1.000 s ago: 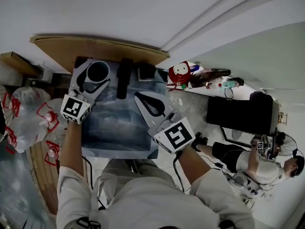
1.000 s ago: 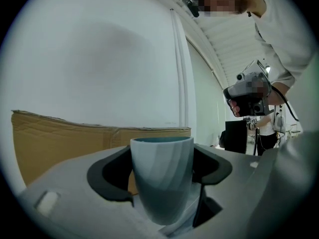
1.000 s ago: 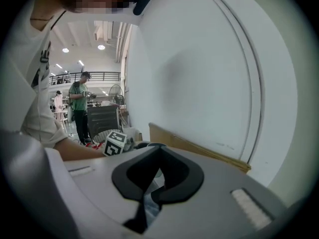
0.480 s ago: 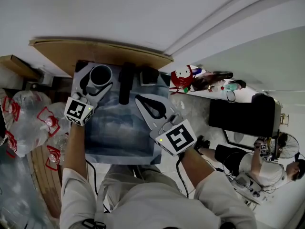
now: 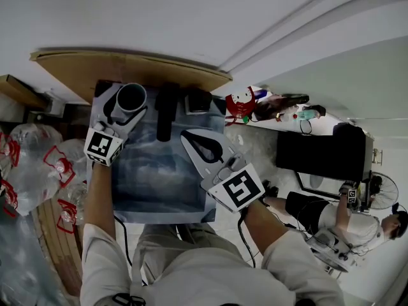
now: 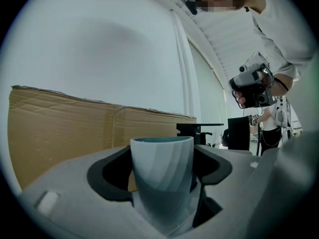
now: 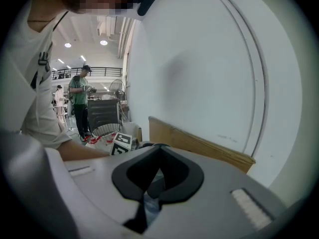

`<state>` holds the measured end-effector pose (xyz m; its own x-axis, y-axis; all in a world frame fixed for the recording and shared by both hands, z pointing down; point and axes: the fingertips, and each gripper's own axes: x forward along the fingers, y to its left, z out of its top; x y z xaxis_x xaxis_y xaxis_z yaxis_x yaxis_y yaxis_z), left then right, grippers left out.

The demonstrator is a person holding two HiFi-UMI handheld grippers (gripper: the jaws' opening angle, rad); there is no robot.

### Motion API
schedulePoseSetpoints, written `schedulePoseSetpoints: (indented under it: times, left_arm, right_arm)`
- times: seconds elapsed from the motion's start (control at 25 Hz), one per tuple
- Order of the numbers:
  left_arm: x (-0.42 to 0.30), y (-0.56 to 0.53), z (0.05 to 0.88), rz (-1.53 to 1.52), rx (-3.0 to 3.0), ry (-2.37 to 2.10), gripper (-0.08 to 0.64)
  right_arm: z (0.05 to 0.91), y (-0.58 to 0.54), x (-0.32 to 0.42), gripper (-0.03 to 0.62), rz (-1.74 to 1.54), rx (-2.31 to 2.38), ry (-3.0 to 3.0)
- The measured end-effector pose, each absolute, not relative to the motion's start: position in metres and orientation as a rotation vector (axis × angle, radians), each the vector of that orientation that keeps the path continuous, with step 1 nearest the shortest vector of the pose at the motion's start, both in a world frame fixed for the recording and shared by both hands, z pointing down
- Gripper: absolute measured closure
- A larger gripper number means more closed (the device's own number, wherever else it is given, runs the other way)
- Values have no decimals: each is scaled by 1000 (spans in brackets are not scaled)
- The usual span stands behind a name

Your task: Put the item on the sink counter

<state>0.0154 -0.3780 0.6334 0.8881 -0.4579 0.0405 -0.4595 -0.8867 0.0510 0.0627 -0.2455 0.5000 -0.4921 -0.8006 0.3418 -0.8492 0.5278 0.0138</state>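
A pale blue-grey cup (image 5: 132, 93) with a dark teal inside stands upright between the jaws of my left gripper (image 5: 125, 109), at the back left corner of the sink basin (image 5: 159, 171). In the left gripper view the cup (image 6: 162, 183) fills the gap and both pads press its sides, so the left gripper (image 6: 162, 153) is shut on it. My right gripper (image 5: 186, 134) hovers over the basin's right side. Its tips meet and nothing is between them, as the right gripper view shows (image 7: 158, 146).
A black faucet (image 5: 167, 110) and a dark box (image 5: 197, 99) sit at the basin's back. A cardboard sheet (image 5: 127, 65) leans on the wall behind. Plastic bags (image 5: 38, 164) lie left. A speckled counter (image 5: 255, 148) with a red figure (image 5: 240, 101) is right, and a person (image 5: 344, 215) beyond.
The cup stays gripped in the left gripper near the basin's back left corner. The right gripper has drifted slightly toward me. The head view has shifted a little.
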Motion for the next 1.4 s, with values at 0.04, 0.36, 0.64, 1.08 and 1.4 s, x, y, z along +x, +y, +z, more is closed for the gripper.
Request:
schedulePoseSetpoints:
  times: [0.04,0.36,0.64,1.08,1.4]
  left_arm:
    - [16,-378,635,41,2997,-729,187]
    - [19,-382,646,61,3013,-751,187]
    - [17,-385,655,53,3026,-800,187]
    - [16,-388,657,-5,3027,-813,184]
    - [12,-383,660,37,3028,-815,178]
  right_arm:
    - [501,-245,63,588,226,1375,-2463]
    - [508,-242,69,588,233,1379,-2446]
    - [517,-238,71,588,242,1372,-2437]
    - [523,-239,75,588,245,1367,-2427]
    - [520,-240,72,588,238,1358,-2439]
